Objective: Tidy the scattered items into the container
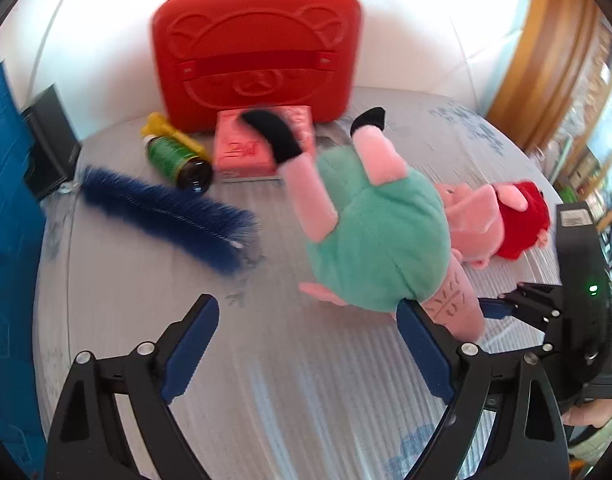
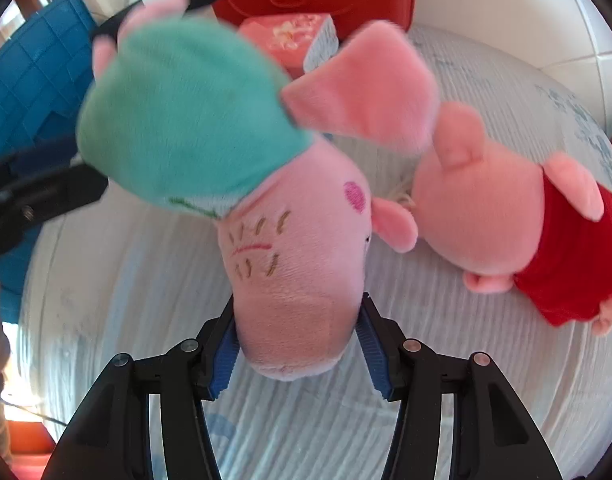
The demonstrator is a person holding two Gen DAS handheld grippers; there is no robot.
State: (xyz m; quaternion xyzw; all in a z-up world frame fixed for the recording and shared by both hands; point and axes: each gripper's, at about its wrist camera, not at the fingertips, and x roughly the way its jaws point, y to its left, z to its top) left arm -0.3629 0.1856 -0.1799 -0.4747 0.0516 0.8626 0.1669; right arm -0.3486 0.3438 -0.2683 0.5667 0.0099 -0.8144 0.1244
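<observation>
right wrist view: right fingers (image 2: 298,350) clamped on green-dressed pig (image 2: 266,208), red-dressed pig (image 2: 506,220) beside; left fingers (image 1: 306,344) wide apart, empty

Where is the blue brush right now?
In the left wrist view, the blue brush lies left on the bed, just in front of the green bottle.

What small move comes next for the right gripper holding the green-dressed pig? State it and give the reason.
Probably lift and carry it toward the blue crate. The right gripper has its pads on the snout of the green-dressed pig, which hangs upside down above the mat, so the grip looks set. The left gripper is open and holds nothing.
</observation>
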